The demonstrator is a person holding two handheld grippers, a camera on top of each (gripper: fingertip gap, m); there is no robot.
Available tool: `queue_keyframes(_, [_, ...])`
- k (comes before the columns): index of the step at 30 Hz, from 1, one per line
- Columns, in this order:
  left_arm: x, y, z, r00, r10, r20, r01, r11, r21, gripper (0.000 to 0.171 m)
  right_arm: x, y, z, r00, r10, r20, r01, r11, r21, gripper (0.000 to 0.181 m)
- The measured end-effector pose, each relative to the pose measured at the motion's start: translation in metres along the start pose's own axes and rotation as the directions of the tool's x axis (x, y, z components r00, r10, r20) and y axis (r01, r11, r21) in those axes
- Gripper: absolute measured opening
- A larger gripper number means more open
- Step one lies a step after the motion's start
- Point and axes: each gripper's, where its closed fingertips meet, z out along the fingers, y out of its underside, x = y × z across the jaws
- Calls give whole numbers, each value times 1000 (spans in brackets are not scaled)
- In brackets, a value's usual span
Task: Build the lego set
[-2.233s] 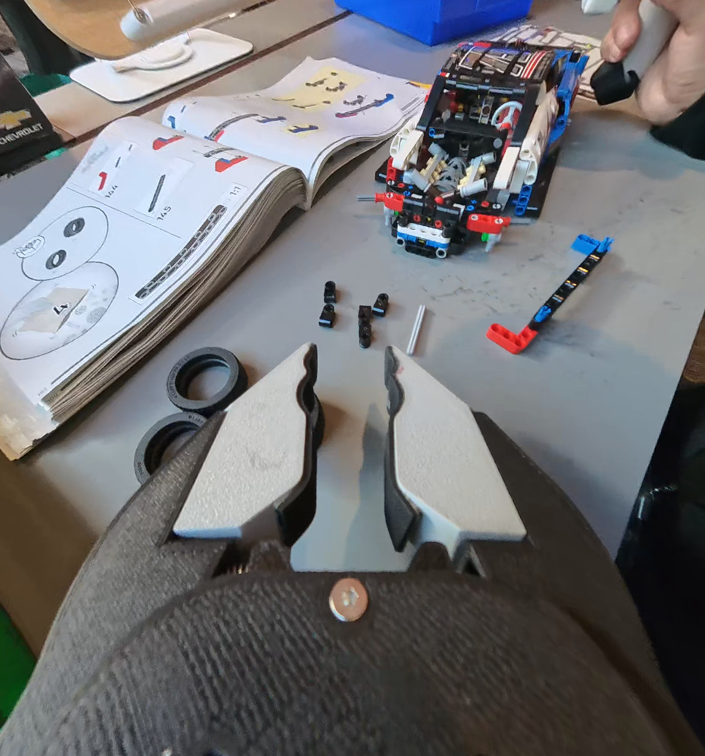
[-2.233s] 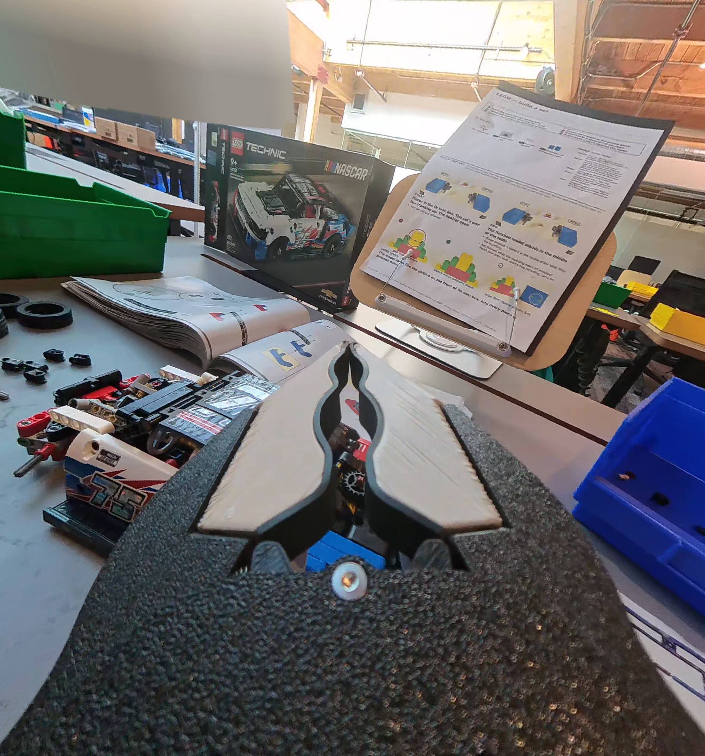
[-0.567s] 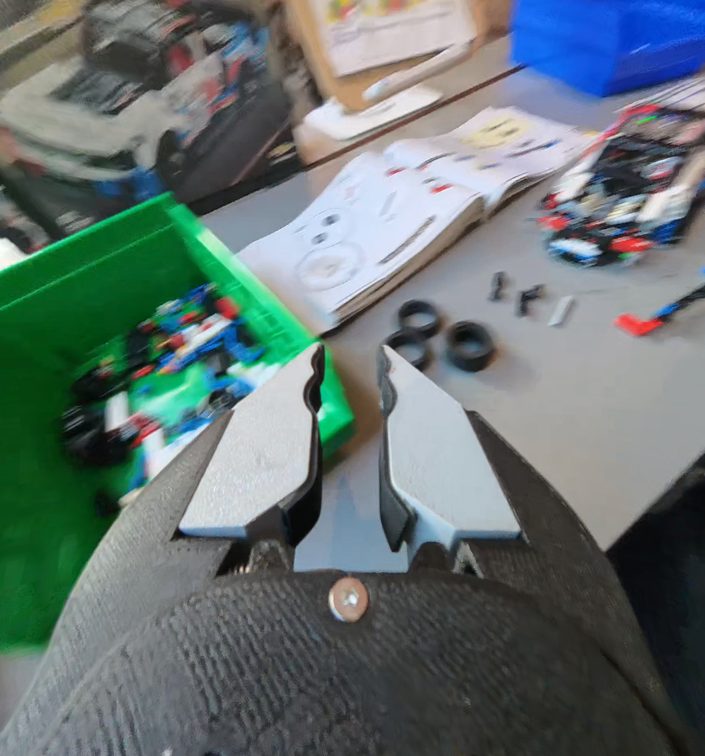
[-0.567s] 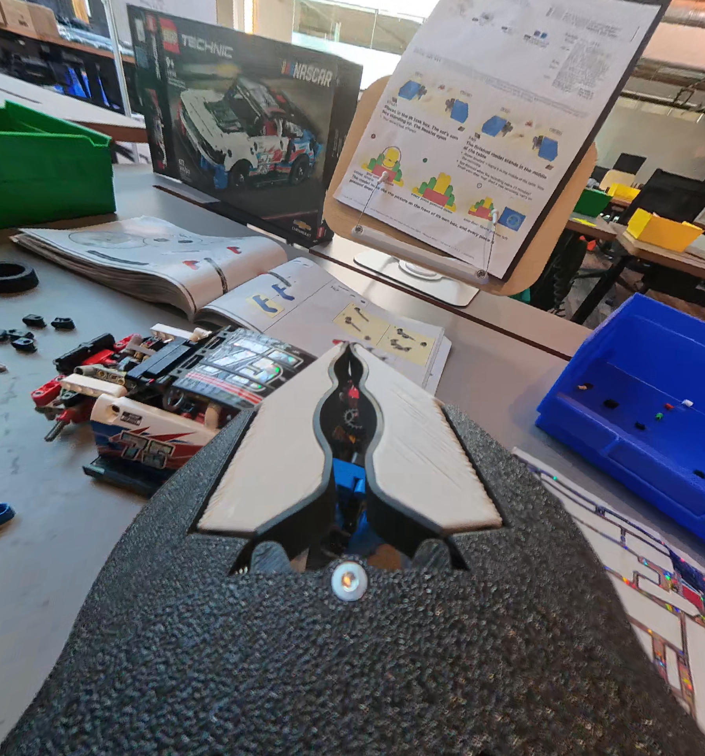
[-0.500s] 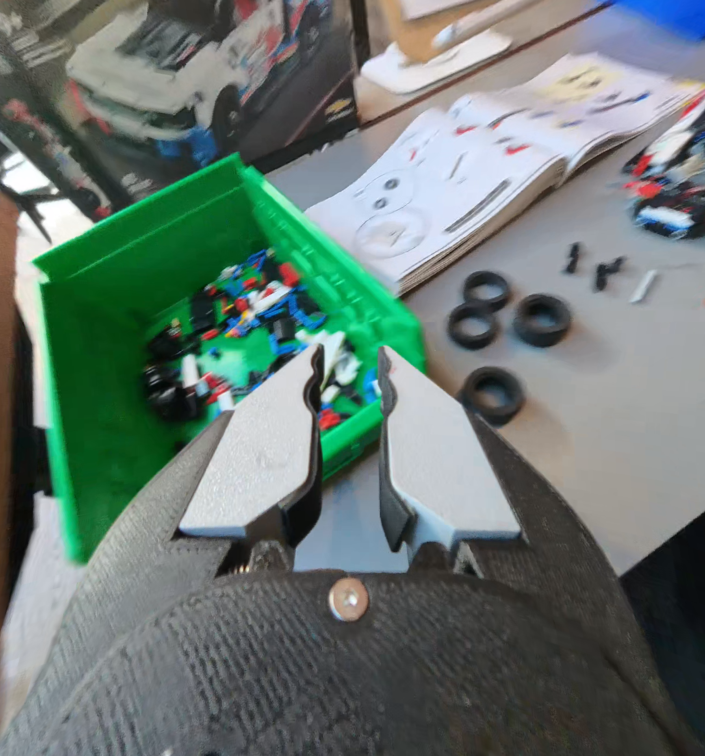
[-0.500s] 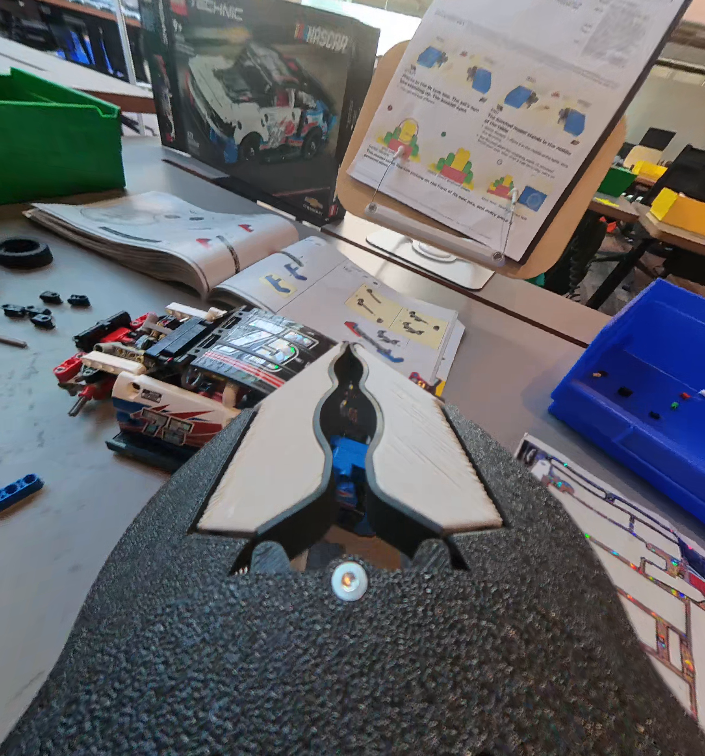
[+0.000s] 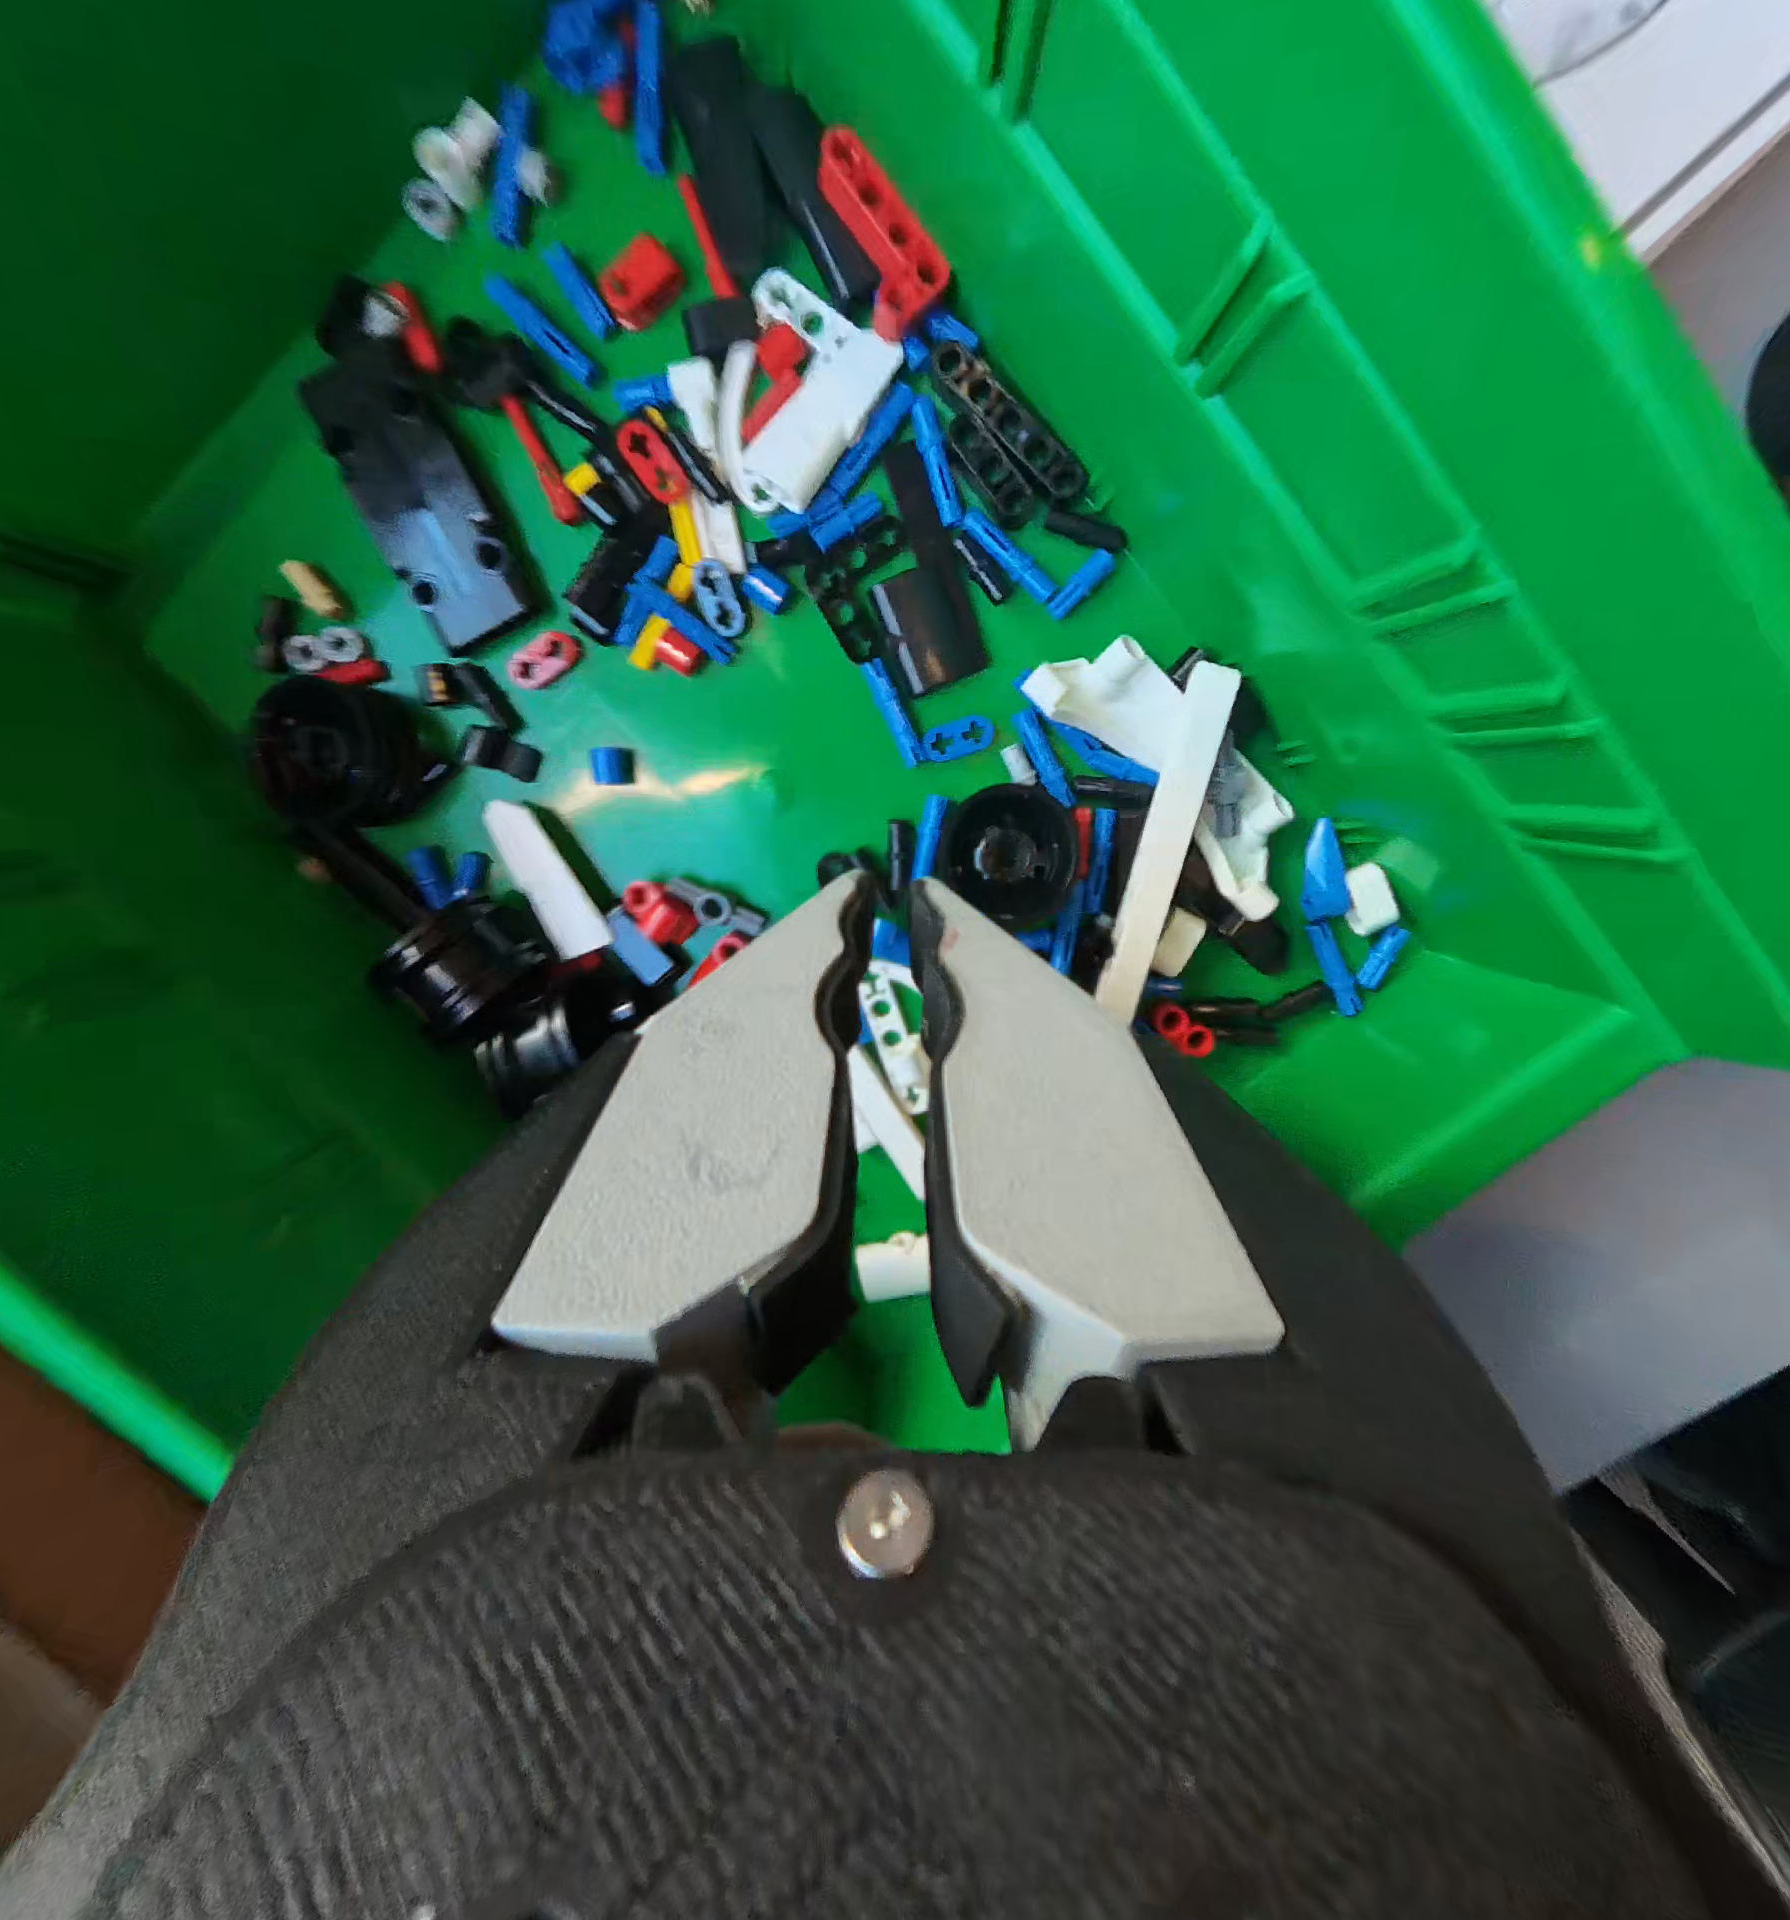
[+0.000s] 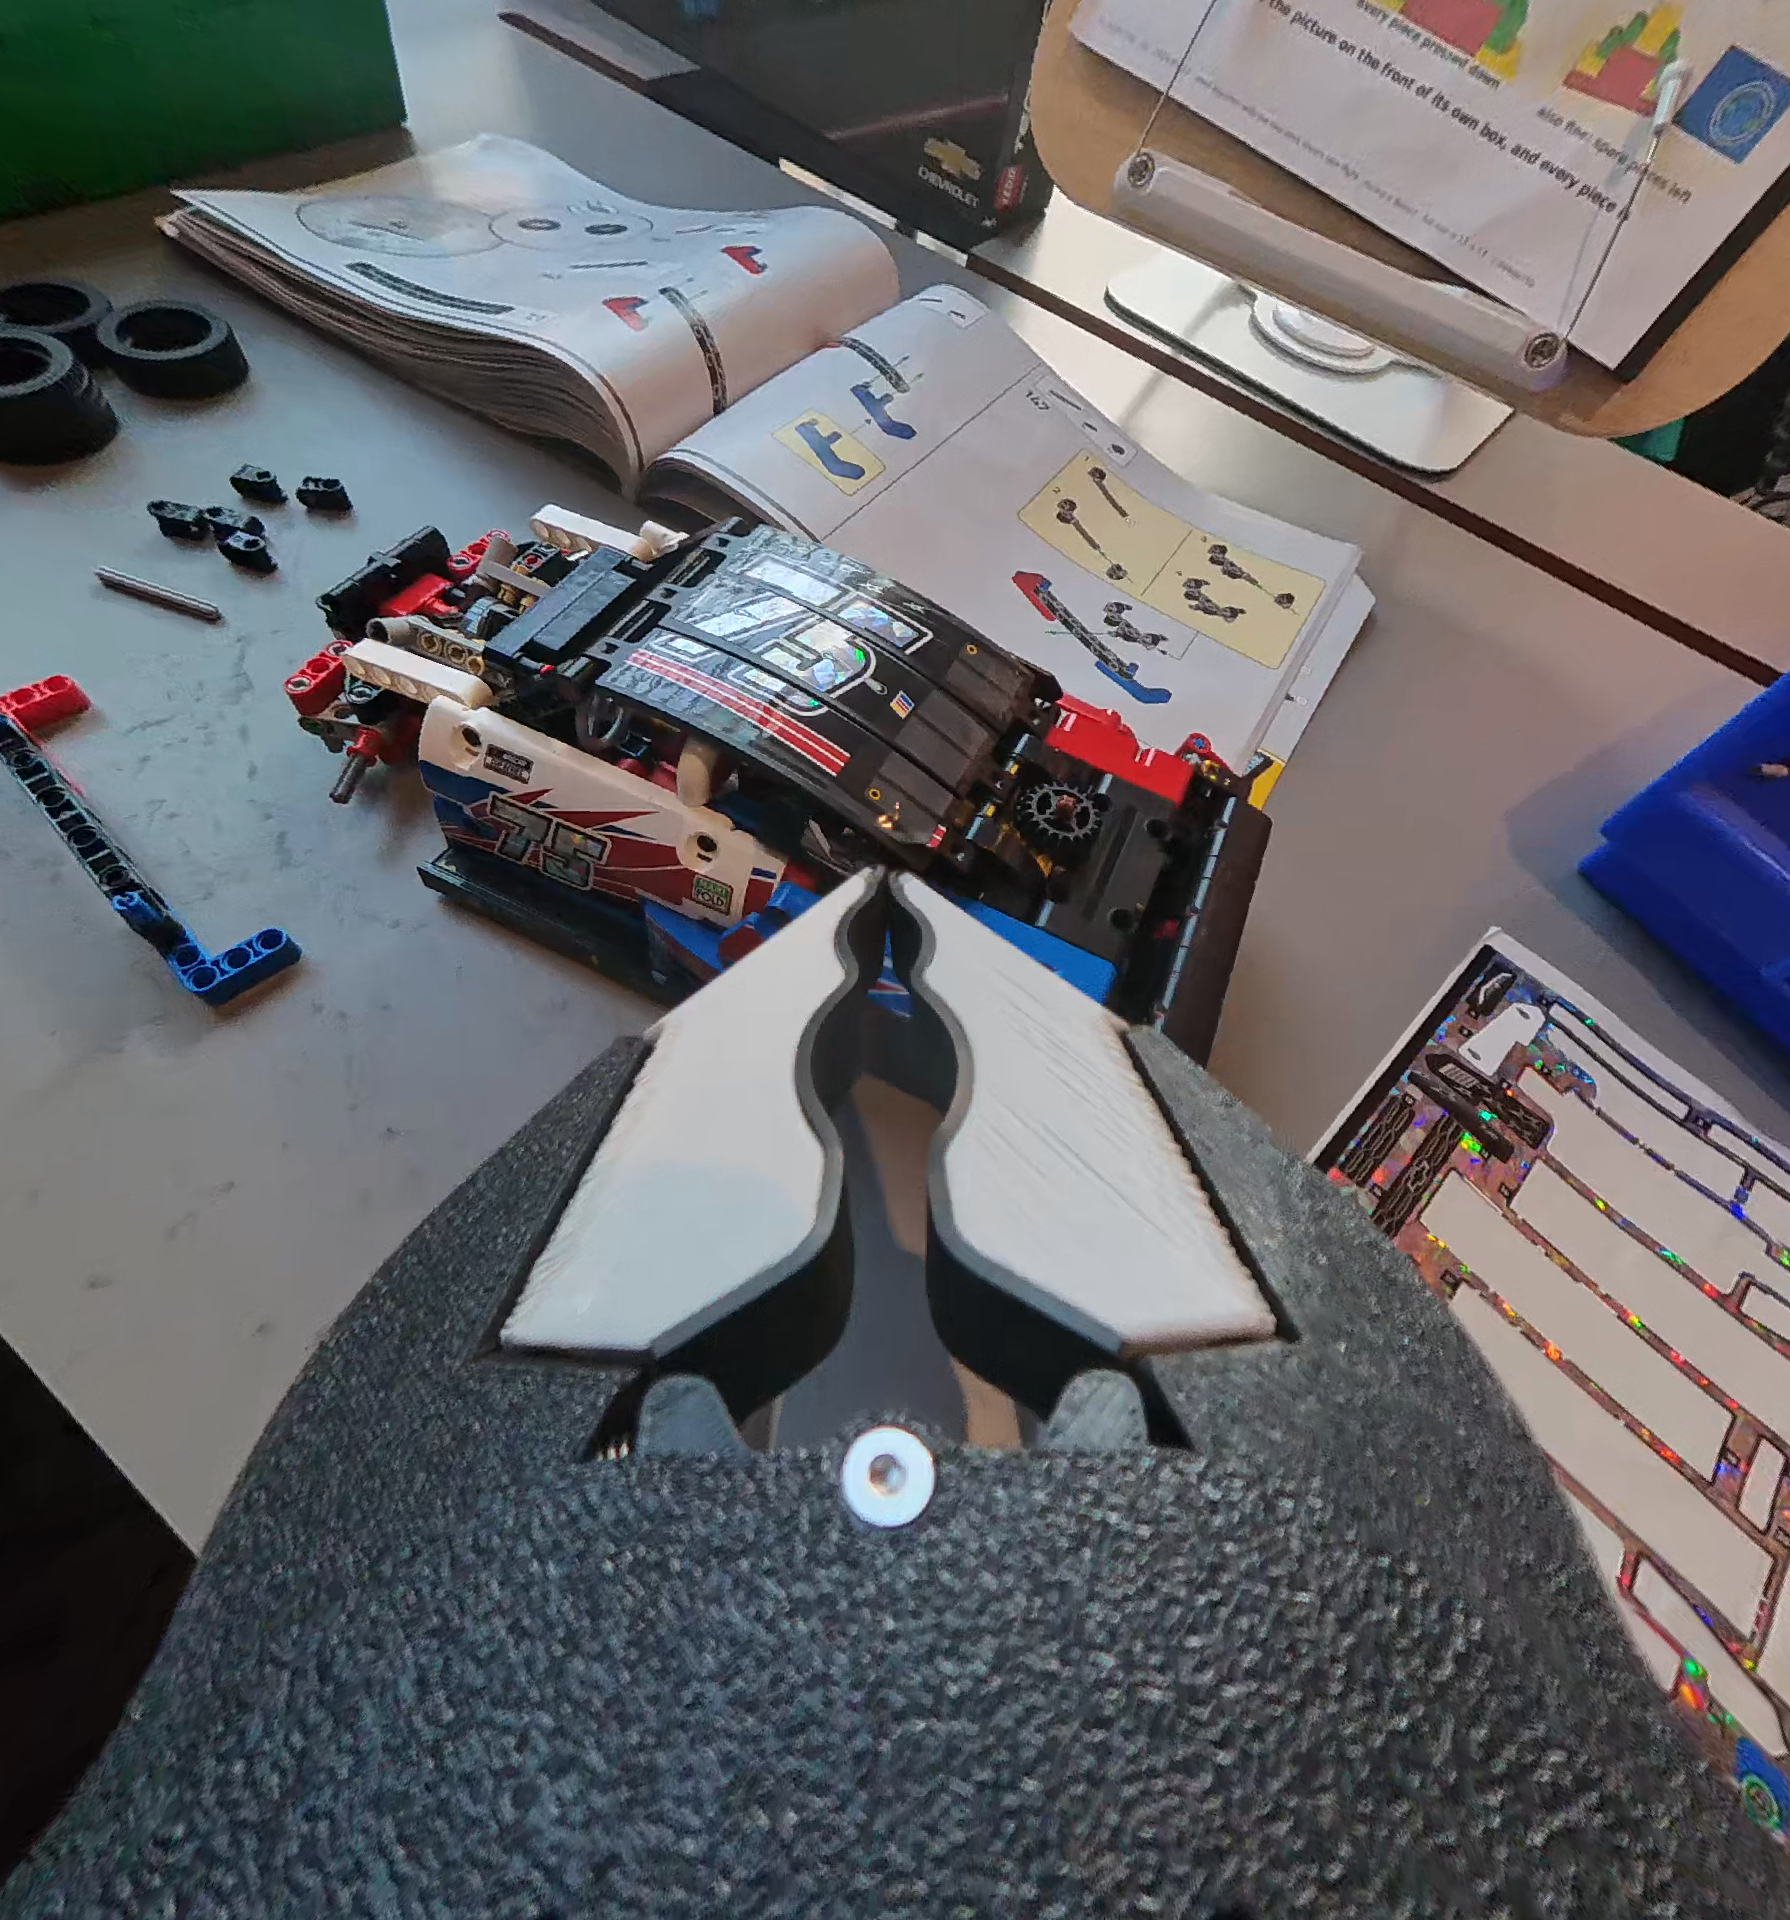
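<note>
Left hand-held gripper (image 7: pixel 889 902): poised above the loose parts inside the green bin (image 7: pixel 1390 582); jaws nearly together with a narrow slit between the tips, nothing held.
Right hand-held gripper (image 8: pixel 886 883): tips pressed together and empty, just in front of the car model's (image 8: pixel 766 727) rear corner; whether it touches the model cannot be told.
Risk, picking: the bin's pieces lie heaped and overlapping, so a jaw closing on one small blue pin (image 7: pixel 1083 582) would likely drag neighbours or pinch two at once; the jaws would first need to spread.
Risk, wrong part: many pins look alike; a near-match could be lifted in place of what the open instruction booklet (image 8: pixel 579 301) calls for.
Risk, view: the left wrist view is slightly smeared, so fine aiming looks unreliable.
Risk, model: a nudge from the right tips could slide the car on the grey worktop (image 8: pixel 247 1143) or loosen a panel.
Car model, look: partly built, no wheels fitted; black stickered roof panels, white side with red and blue flashes, a dark gear exposed at the rear, red and black beams bare at the front.
Car model, place: on the worktop beside the booklet.
Loose items nearby: black tyres (image 8: pixel 169 348), a grey axle (image 8: pixel 158 594), a long black beam with red and blue ends (image 8: pixel 91 821).
</note>
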Motion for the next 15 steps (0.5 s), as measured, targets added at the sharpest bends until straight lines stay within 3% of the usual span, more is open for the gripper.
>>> queue_keyframes(6, [-5, 10, 27, 999, -50, -21, 47, 992, -119, 4, 9, 8, 1, 1000, 26, -10, -26, 1000, 16, 0])
queue_keyframes(15, [-3, 10, 32, 993, -98, -66, 89, 987, -132, 2, 14, 11, 1, 999, 45, 9, -46, 997, 55, 0])
